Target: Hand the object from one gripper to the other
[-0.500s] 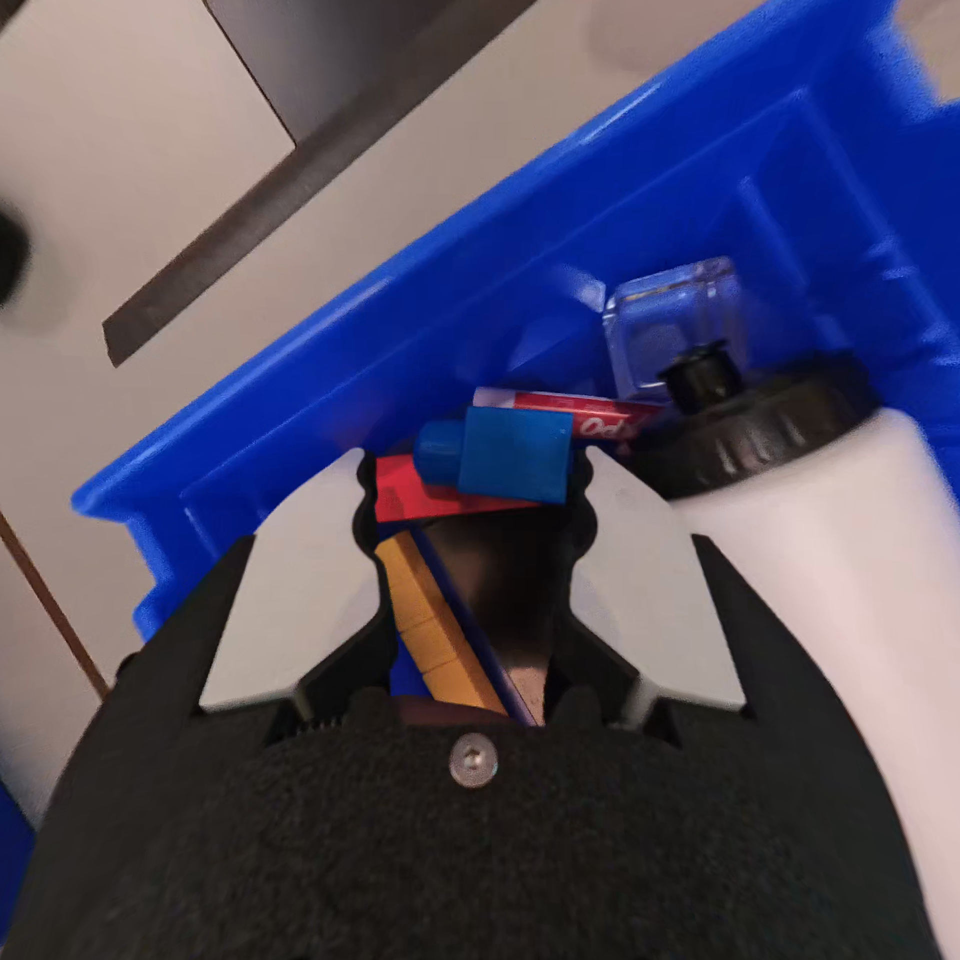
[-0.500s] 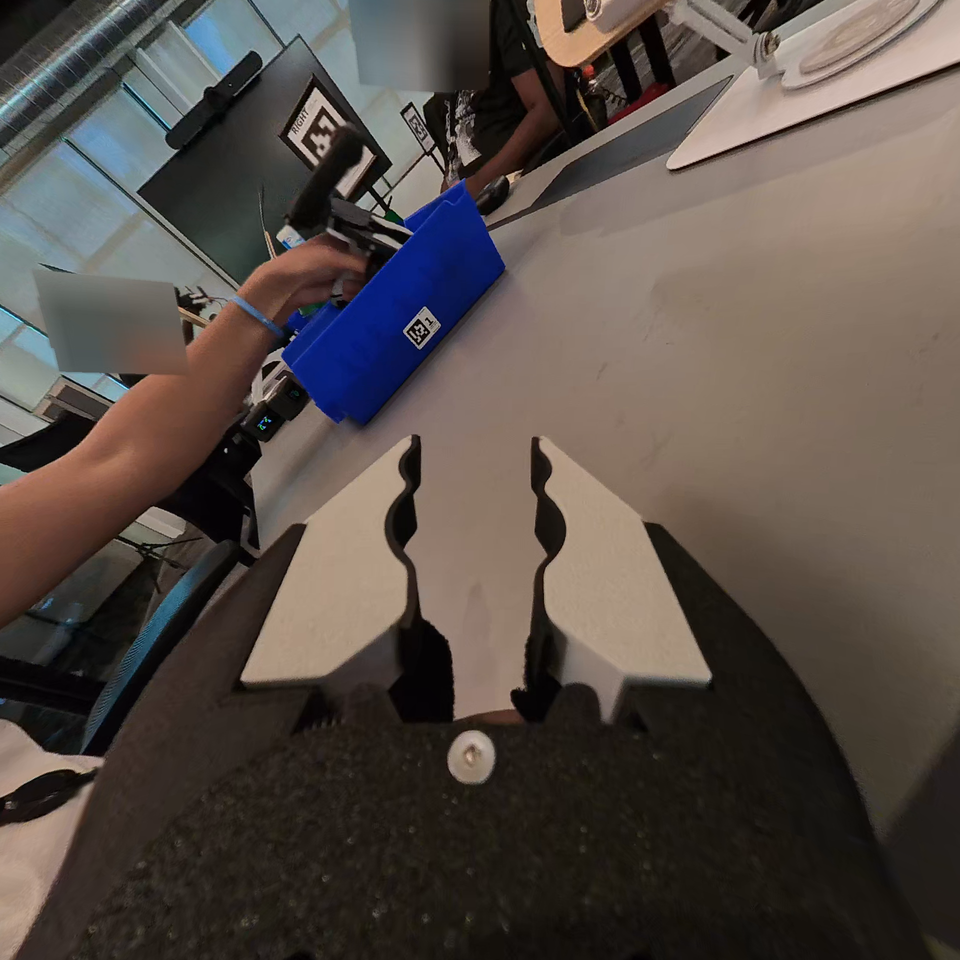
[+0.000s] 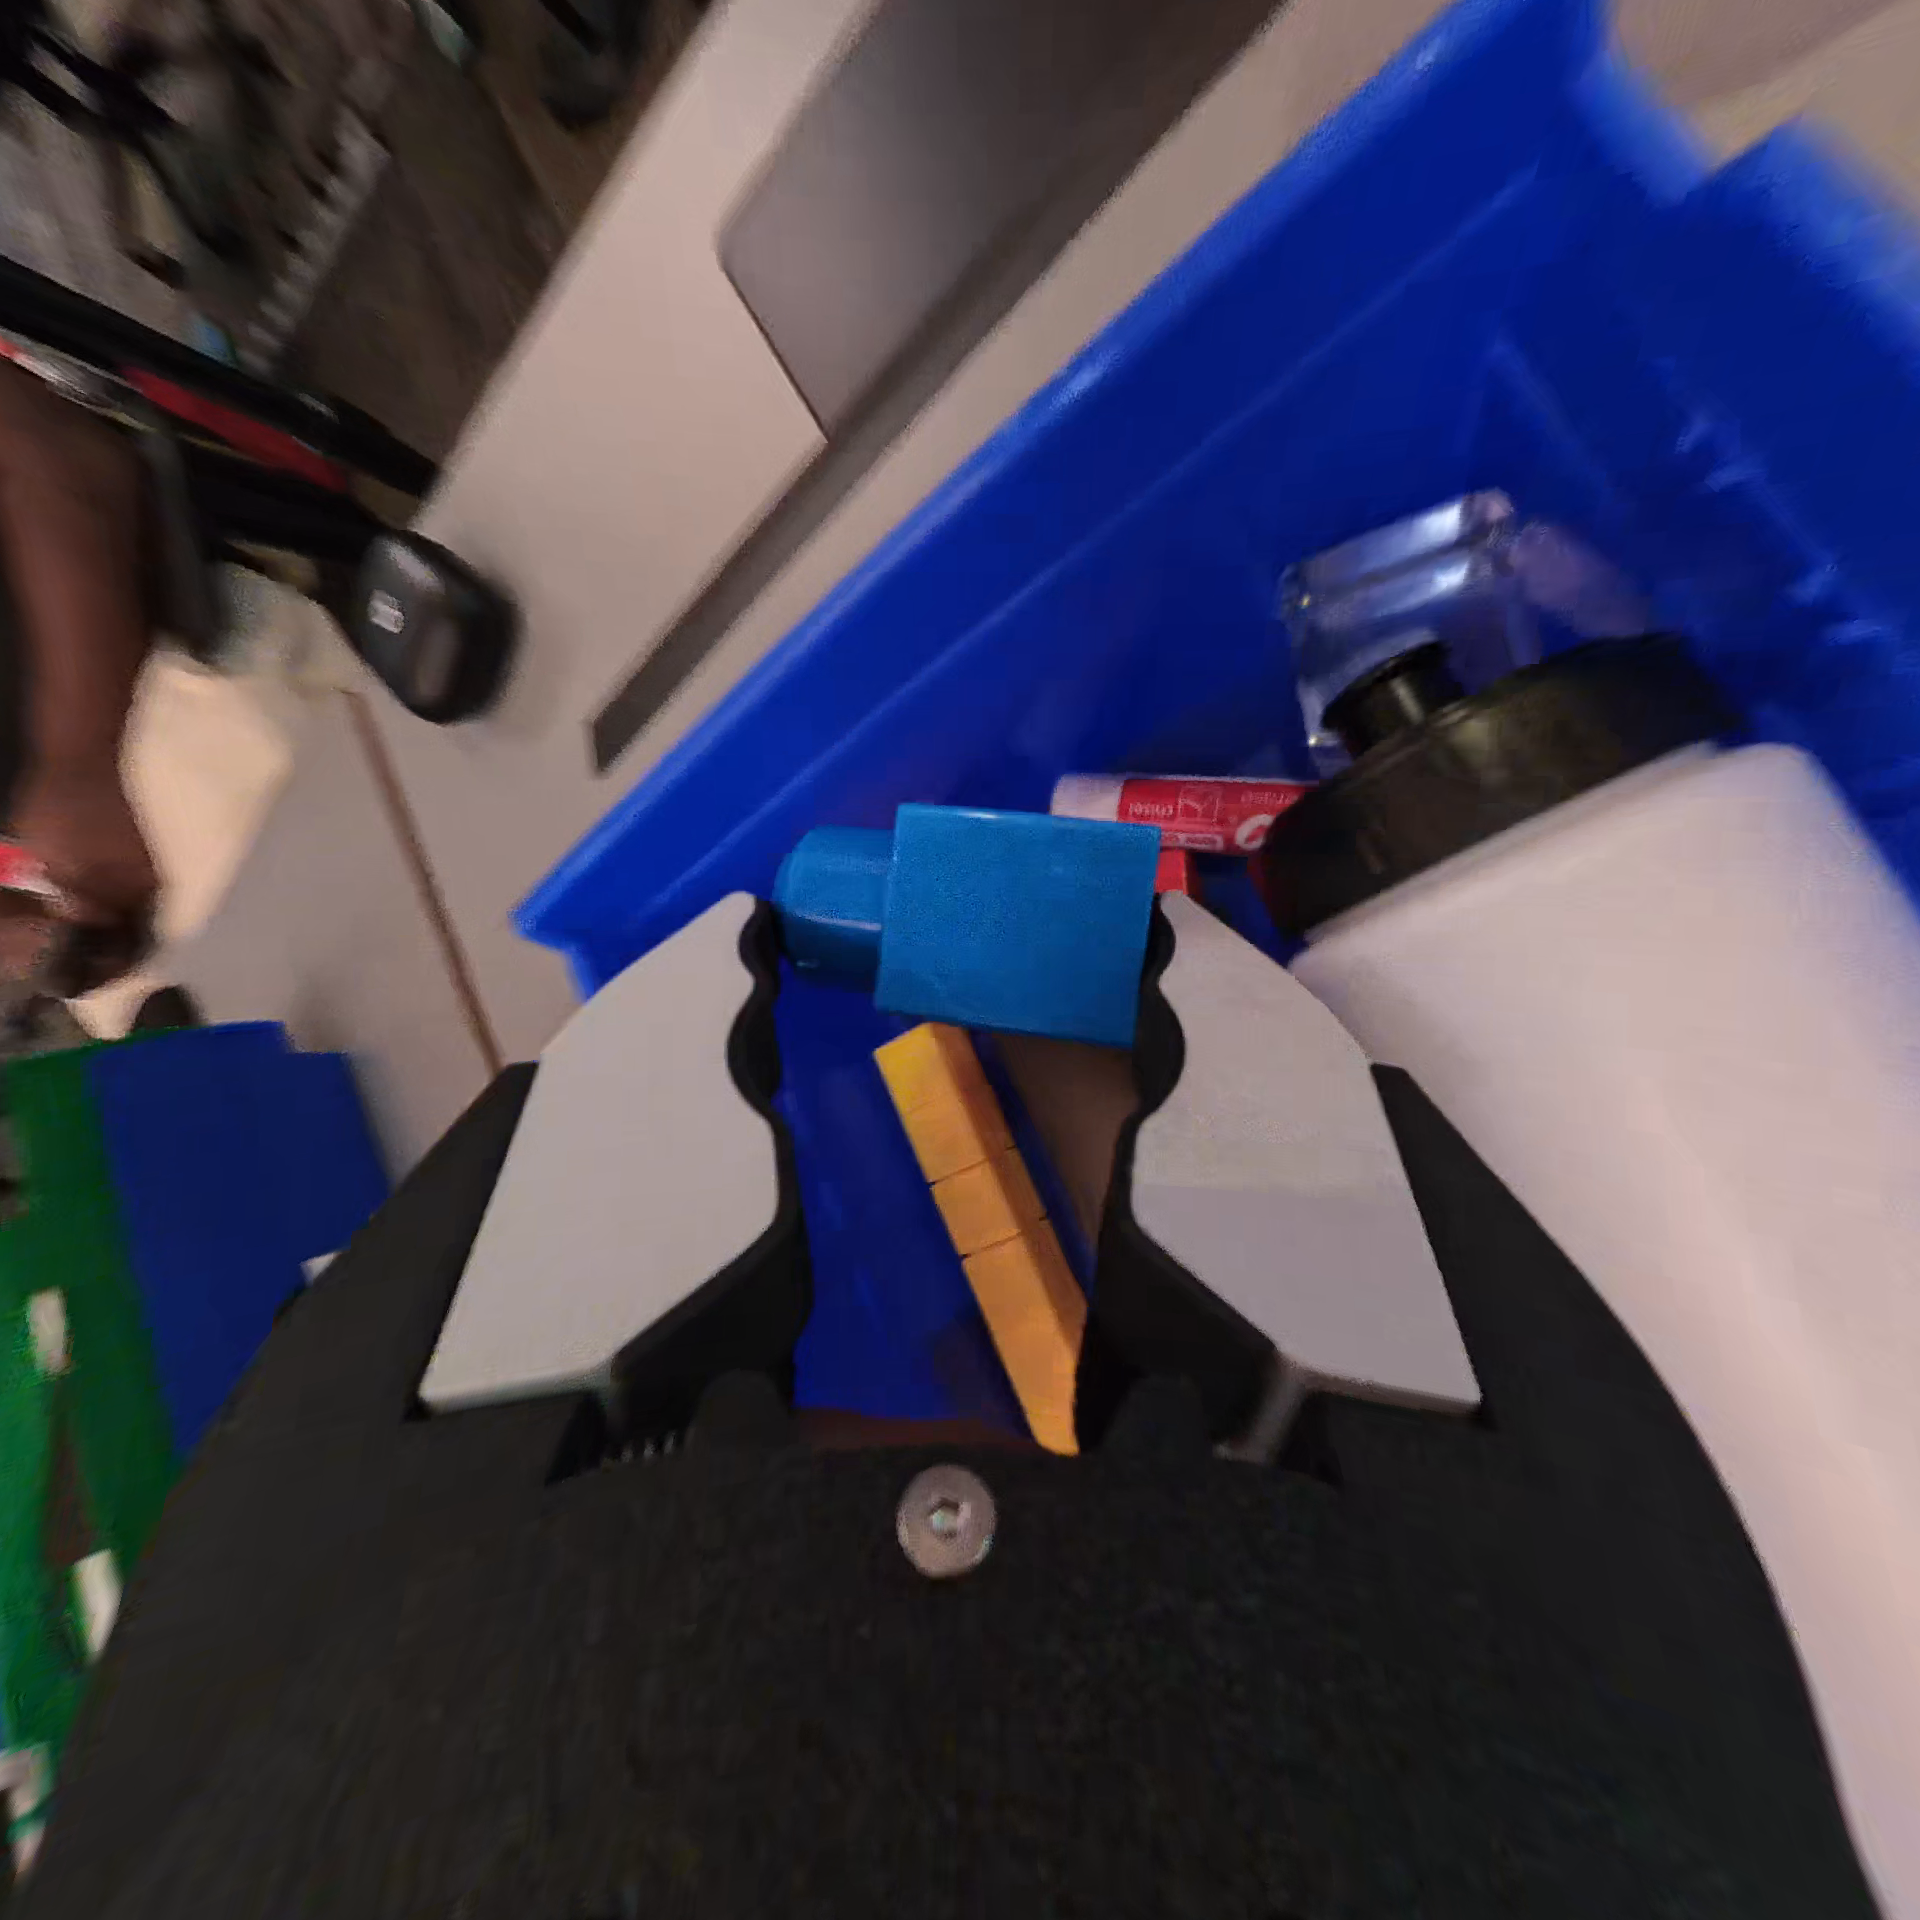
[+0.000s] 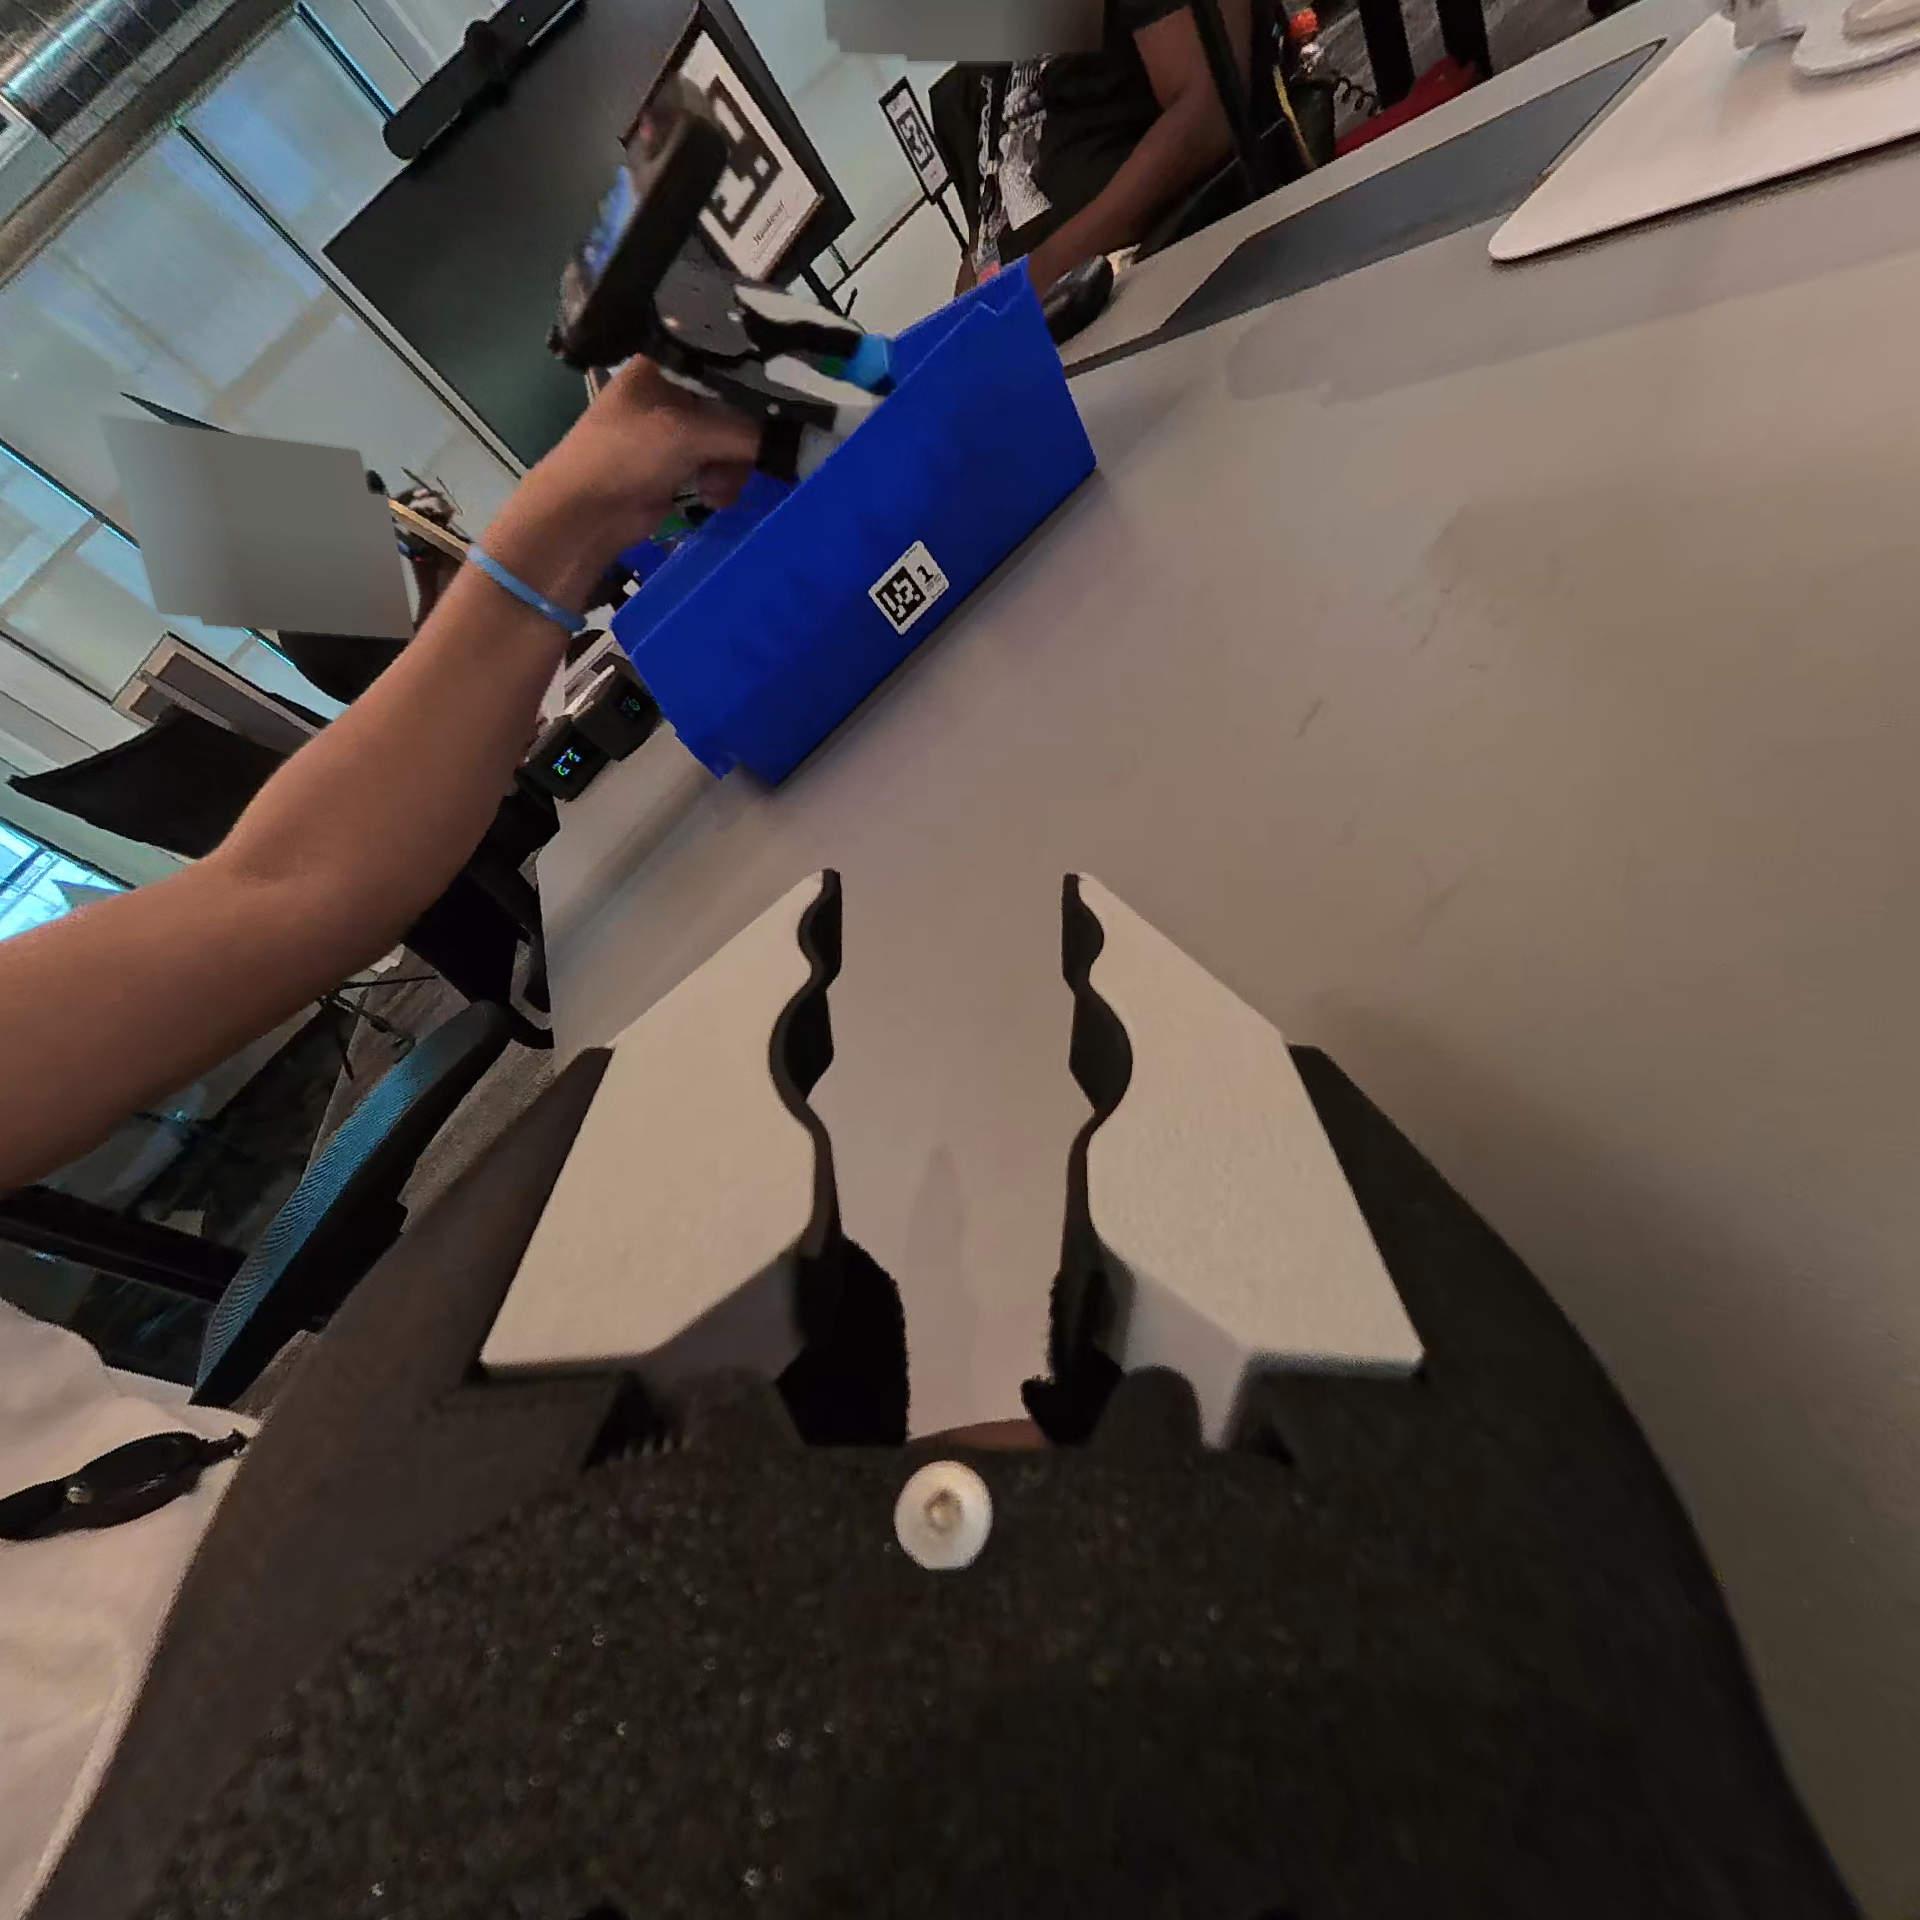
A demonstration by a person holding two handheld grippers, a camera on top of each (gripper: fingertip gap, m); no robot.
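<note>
My left gripper (image 3: 956,925) is shut on a small blue block with a round stub on its left side (image 3: 997,920), held at the fingertips above the blue bin (image 3: 1195,416). From the right wrist view the left gripper (image 4: 831,358) shows far off over the bin (image 4: 883,540), with the blue block (image 4: 868,361) between its tips. My right gripper (image 4: 945,894) is open and empty, low over the grey table (image 4: 1455,727), well apart from the bin.
In the bin lie a white bottle with a black cap (image 3: 1558,987), a clear cube (image 3: 1434,592), a red and white tube (image 3: 1184,821) and a yellow bar (image 3: 987,1195). A black mouse (image 3: 426,623) and a grey pad (image 3: 935,156) lie beyond it. A white mat (image 4: 1714,135) lies far right. The left tips stand about 9 cm off the clear cube (image 3: 1434,592).
My left gripper has lifted up out of the bin with the blue block in it. My right gripper has stayed open and shifted only slightly.
</note>
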